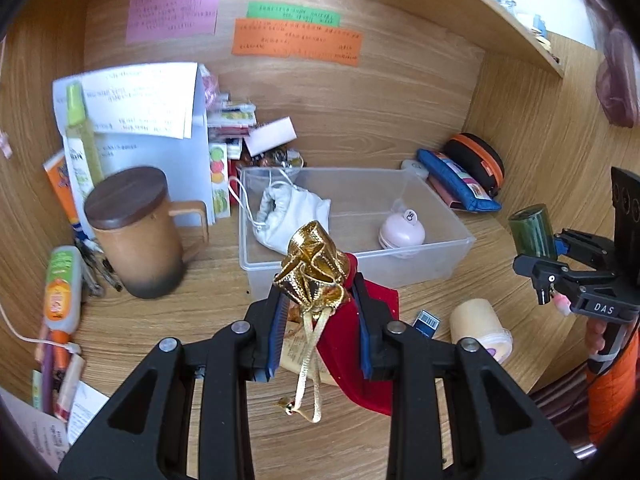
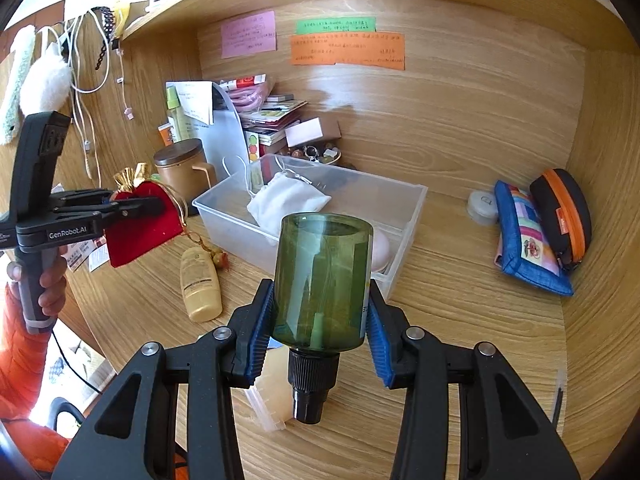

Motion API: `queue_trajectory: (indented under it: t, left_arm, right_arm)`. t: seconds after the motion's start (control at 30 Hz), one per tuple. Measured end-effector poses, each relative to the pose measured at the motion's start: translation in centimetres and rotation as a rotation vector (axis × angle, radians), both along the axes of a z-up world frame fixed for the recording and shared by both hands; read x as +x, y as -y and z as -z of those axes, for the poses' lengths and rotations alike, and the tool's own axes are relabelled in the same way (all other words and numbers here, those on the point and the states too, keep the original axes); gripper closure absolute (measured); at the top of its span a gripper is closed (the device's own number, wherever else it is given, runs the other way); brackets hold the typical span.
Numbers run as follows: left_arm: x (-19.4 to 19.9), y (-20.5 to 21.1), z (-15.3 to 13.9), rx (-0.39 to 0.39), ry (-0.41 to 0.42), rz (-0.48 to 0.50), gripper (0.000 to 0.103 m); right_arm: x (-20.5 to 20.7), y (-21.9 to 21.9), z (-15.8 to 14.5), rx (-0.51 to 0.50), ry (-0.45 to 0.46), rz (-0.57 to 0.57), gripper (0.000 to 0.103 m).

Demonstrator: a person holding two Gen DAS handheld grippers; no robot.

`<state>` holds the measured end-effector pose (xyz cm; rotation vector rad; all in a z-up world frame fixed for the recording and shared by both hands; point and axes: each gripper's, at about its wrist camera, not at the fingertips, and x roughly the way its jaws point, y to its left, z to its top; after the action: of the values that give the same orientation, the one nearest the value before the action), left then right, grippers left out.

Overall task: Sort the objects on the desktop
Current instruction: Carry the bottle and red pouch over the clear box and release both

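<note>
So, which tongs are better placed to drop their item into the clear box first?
Left, probably: its tongs hold the red pouch right before the clear box; the right tongs with the green bottle look farther back.

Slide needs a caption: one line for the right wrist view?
Right gripper holds a green bottle upside down before the clear bin.

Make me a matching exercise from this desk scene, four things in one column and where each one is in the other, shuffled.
Things:
1. red pouch
2. green bottle
3. white drawstring bag
4. wooden mug

Places:
A. lying inside the clear bin
B. held in the right hand-held gripper
C. standing on the desk, left of the bin
D. held in the left hand-held gripper

Pairs: 1-D, 2-B, 3-A, 4-C
</note>
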<state>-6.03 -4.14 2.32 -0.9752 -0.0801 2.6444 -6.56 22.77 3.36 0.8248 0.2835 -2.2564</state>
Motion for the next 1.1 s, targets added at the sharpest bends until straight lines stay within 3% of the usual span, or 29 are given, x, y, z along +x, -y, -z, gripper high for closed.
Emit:
queue_trajectory:
  t: [0.23,0.5,1.1]
  left_arm:
    - [-2.6,1.2,0.7,0.122,0.066,-0.005,0.074]
    - [-5.6,1.6,1.0,0.186,0.107,-0.018,0.074]
    - [-11.4,1.5,2.7,0.211,0.181,-0.034,0.074]
  right_arm:
    - [-1.6,1.1,0.3,-0.001,0.03,-0.019,0.064]
    - [-4.0,3.0,0.4,0.004,0.054,-0.046,0.064]
    - [-9.0,8.0,1.9,0.06,0.111,-0.113,0.064]
